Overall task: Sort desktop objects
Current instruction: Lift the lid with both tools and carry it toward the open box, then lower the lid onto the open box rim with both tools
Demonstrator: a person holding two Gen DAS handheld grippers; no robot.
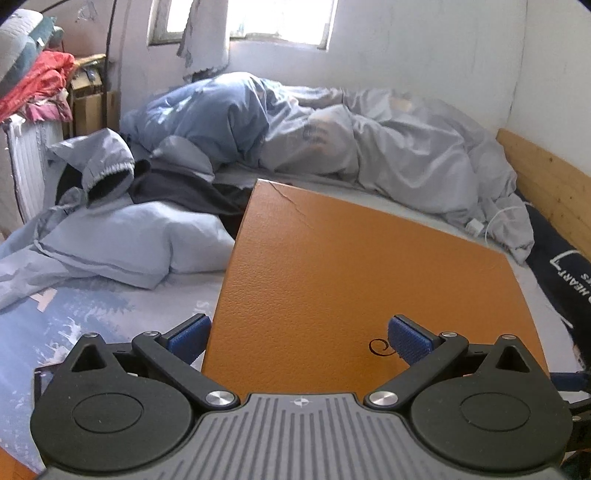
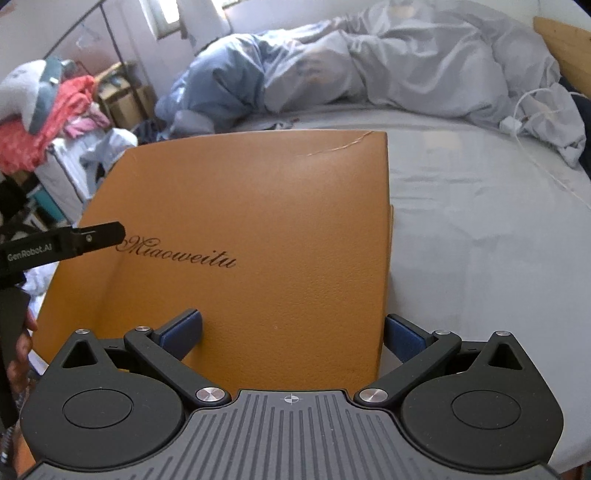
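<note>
Both grippers' fingers apart, left gripper (image 1: 299, 341), right gripper (image 2: 291, 334); orange mat (image 2: 251, 229), rumpled bed (image 2: 480, 229)

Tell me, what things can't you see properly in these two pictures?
- Orange box, right wrist view: its near end is hidden behind the right gripper.
- Lettering, left wrist view: only a curl shows beside the left gripper.
- White cable, right wrist view: too small to identify.
- Window, left wrist view: glare hides outside.

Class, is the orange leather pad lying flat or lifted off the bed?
Lifted and curved: the orange pad bows upward above the bed sheet.
</note>
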